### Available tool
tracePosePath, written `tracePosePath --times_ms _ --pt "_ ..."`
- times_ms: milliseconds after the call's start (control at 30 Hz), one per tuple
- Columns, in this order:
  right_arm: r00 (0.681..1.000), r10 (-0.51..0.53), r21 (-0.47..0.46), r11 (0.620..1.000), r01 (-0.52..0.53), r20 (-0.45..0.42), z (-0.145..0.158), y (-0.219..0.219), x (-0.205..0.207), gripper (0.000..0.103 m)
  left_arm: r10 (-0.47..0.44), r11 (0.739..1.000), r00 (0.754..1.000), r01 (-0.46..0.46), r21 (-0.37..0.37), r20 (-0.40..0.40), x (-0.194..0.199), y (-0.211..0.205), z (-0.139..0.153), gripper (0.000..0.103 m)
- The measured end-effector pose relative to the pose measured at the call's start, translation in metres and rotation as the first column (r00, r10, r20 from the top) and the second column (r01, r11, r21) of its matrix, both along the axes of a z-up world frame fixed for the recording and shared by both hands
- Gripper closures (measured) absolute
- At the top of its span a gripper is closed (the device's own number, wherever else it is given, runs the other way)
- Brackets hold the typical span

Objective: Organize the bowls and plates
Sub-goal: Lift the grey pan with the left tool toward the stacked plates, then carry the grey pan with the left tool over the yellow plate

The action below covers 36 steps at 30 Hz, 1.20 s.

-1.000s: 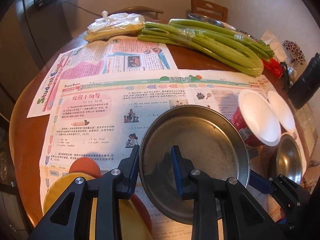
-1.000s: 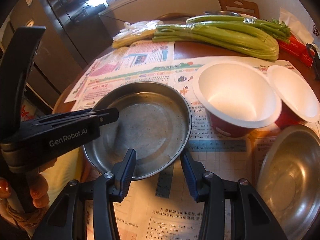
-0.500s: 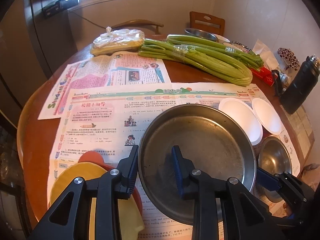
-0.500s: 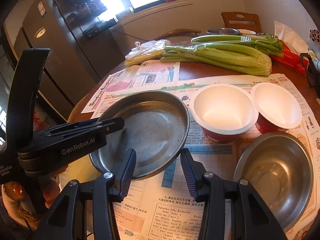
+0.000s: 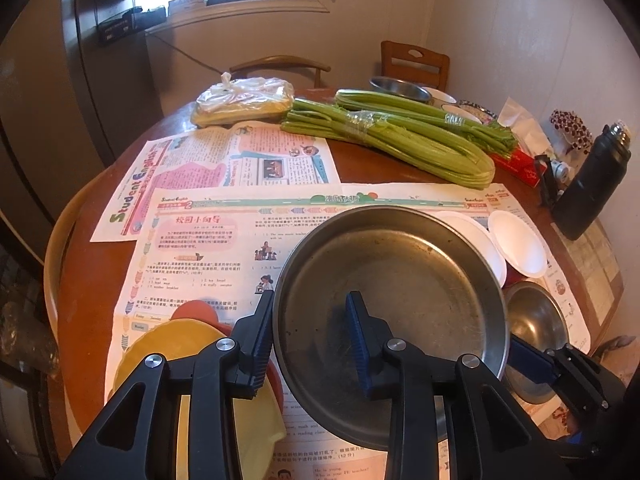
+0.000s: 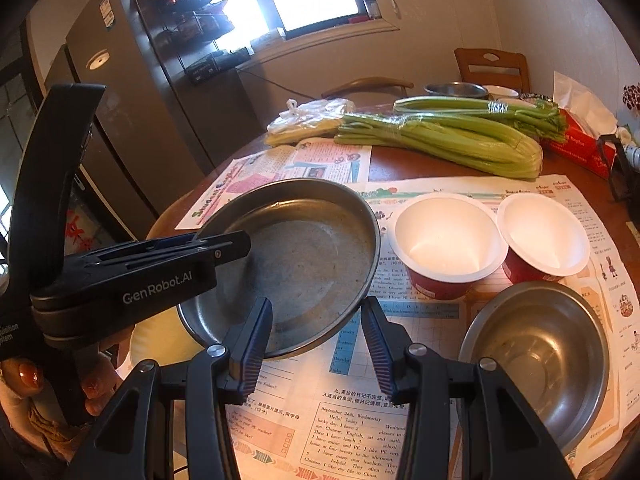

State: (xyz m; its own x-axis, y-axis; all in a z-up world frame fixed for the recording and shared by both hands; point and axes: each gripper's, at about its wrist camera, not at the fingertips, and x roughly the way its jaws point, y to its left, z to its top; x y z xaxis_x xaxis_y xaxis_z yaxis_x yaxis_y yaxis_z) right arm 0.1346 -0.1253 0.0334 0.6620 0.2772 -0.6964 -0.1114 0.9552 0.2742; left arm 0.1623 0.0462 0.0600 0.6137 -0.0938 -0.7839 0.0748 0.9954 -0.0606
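A round metal plate (image 5: 400,280) hangs tilted above the newspaper-covered table (image 5: 80,280), carried by both grippers. My left gripper (image 5: 309,300) straddles its near rim, one pad outside and one inside. Its jaws are opening slightly, with the rim still between them. My right gripper (image 6: 317,308) is shut on the opposite rim. A yellow plate (image 5: 192,360) lies on an orange plate (image 5: 196,310) just left of the metal plate. Two red paper bowls (image 6: 444,240) (image 6: 544,236) and a steel bowl (image 6: 536,364) stand to the right.
Celery bunches (image 5: 400,136) and a plastic bag of food (image 5: 244,100) lie at the table's far side. More bowls (image 5: 400,88) stand behind them. A black flask (image 5: 592,184) and a red tissue box (image 6: 580,144) are at the right. Chairs stand behind the table.
Both grippers have risen together with the metal plate. The table, paper bowls and steel bowl now look smaller and lower in both views.
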Motion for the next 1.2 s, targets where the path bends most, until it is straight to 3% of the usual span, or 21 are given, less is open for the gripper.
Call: tracePosePath --times_ms 333,833,1067,1200 --pt "0.997 0.059 0.029 0.998 -0.06 0.06 0.02 0.015 -0.009 0.056 0.042 0.999 0.998 -0.043 0.001 0.052 -0.022 0.023 0.026 0.067" --pt "0.968 0.211 -0.01 0.977 -0.211 0.137 0.046 0.066 -0.018 0.056 0.158 0.987 0.982 -0.156 -0.032 0.098 -0.062 0.082 0.044 0.065" --pt "0.948 0.282 -0.045 0.959 -0.279 0.15 0.044 0.096 -0.018 0.056 0.204 0.978 0.976 -0.199 -0.065 0.082 -0.073 0.114 0.031 0.065" --pt "0.939 0.318 -0.093 0.947 -0.308 0.13 0.03 0.116 -0.019 0.056 0.222 0.972 0.975 -0.219 -0.092 0.027 -0.073 0.133 0.009 0.063"
